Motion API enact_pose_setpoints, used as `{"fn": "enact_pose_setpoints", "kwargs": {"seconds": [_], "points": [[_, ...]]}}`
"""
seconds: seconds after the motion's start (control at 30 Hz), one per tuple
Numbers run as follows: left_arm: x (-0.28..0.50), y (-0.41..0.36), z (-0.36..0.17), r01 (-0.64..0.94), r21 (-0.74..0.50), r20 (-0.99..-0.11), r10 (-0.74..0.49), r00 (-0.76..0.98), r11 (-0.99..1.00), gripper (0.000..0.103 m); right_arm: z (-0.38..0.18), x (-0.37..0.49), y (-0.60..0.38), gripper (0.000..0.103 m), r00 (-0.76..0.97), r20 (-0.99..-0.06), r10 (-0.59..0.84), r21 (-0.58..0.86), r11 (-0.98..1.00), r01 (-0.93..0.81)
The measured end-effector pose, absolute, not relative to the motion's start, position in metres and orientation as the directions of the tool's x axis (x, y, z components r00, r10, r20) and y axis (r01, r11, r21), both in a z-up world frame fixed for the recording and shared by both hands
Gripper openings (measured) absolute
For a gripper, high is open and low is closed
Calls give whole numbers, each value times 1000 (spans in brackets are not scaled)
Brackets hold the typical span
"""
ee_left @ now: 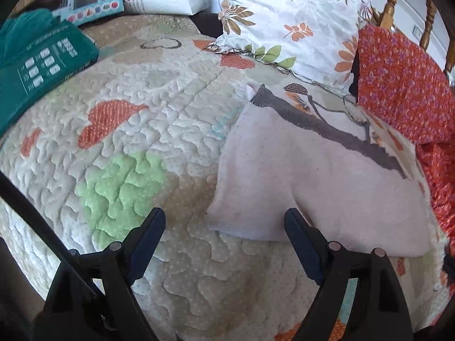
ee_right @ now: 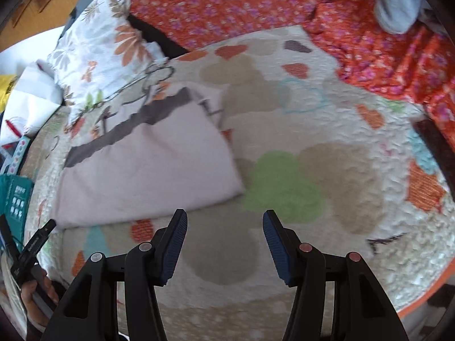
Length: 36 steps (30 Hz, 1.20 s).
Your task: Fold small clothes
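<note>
A small pale pink garment [ee_left: 310,179] with a dark grey waistband [ee_left: 312,125] lies folded flat on the quilted bedspread [ee_left: 136,153]. My left gripper [ee_left: 224,221] is open and empty, just in front of the garment's near left corner. The garment also shows in the right wrist view [ee_right: 148,167], left of centre. My right gripper [ee_right: 224,224] is open and empty, over the quilt [ee_right: 312,147] just right of the garment's near edge. The left gripper's tip [ee_right: 42,233] shows at that view's left edge.
A floral pillow [ee_left: 287,20] lies behind the garment. An orange flowered cloth [ee_left: 403,91] lies to the right, with a light blue item [ee_right: 395,2] on it. A teal package [ee_left: 39,65] and boxes sit at the far left. A wooden bedpost [ee_left: 391,0] stands behind.
</note>
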<state>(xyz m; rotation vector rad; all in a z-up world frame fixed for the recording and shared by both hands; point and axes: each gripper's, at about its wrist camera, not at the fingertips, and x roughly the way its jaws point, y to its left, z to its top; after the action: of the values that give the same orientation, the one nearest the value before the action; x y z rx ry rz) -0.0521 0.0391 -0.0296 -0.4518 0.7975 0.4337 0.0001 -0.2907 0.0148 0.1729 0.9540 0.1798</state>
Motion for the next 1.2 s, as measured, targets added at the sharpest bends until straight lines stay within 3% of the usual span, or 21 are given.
{"fn": "enact_pose_setpoints", "kwargs": {"seconds": [0.33, 0.87, 1.13, 1.17, 1.2], "points": [[-69, 54, -33, -565, -291, -756, 176, 630, 772, 85, 14, -4, -286, 60, 570, -789, 230, 255, 966, -37], [-71, -1, 12, -414, -258, -809, 39, 586, 873, 85, -36, 30, -317, 61, 536, -734, 417, 532, 844, 72], [-64, -9, 12, -432, -312, -804, 8, 595, 846, 85, -49, 80, -294, 65, 560, -650, 515, 653, 755, 63], [-65, -6, 11, -439, -317, -804, 7, 594, 841, 85, -51, 86, -289, 64, 558, -640, 528, 668, 741, 65], [-67, -2, 12, -448, -324, -804, 7, 595, 833, 85, -51, 90, -284, 56, 560, -637, 530, 674, 736, 69]]}}
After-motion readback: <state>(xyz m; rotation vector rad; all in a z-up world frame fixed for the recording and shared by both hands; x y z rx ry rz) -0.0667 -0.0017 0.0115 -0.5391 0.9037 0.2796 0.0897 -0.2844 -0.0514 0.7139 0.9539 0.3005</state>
